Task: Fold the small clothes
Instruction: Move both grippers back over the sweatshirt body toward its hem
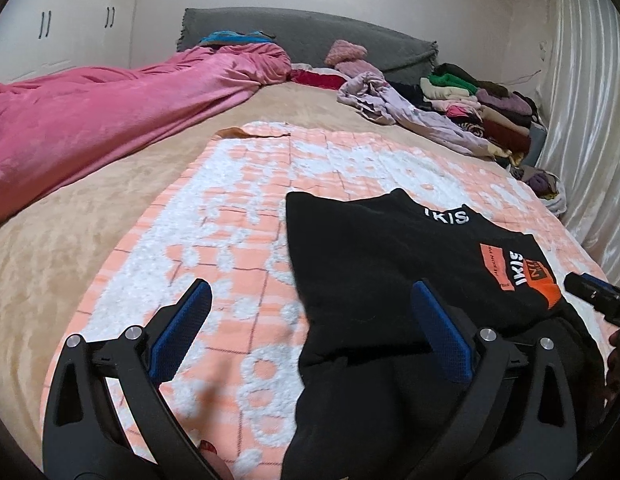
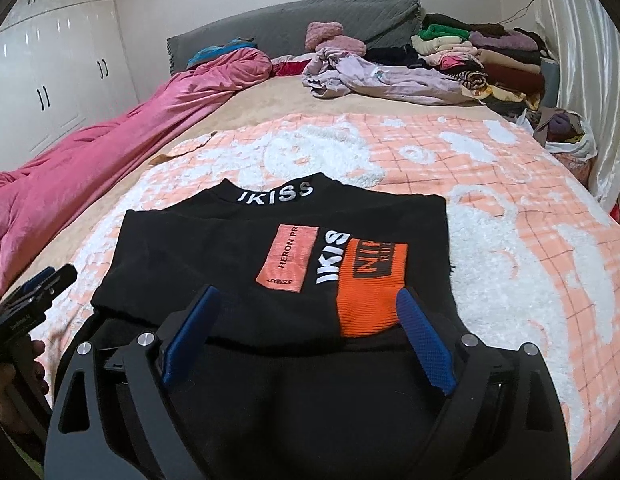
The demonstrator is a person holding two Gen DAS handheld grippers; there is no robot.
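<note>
A black top [image 2: 214,256] with white "IKISS" lettering and orange patches lies partly folded on an orange-and-white checked blanket [image 2: 490,208]. It also shows in the left wrist view [image 1: 374,248]. My left gripper [image 1: 310,300] is open and empty, hovering over the top's left edge; it appears at the left edge of the right wrist view [image 2: 50,276]. My right gripper [image 2: 308,308] is open and empty, just above the top's near part; its tip shows in the left wrist view [image 1: 590,292].
A pink duvet [image 1: 90,128] lies along the left of the bed. A lilac garment [image 2: 390,76] and a stack of folded clothes [image 2: 490,56] sit at the far right by the grey headboard [image 2: 290,28]. White wardrobes [image 2: 50,60] stand left; a curtain [image 1: 582,100] hangs right.
</note>
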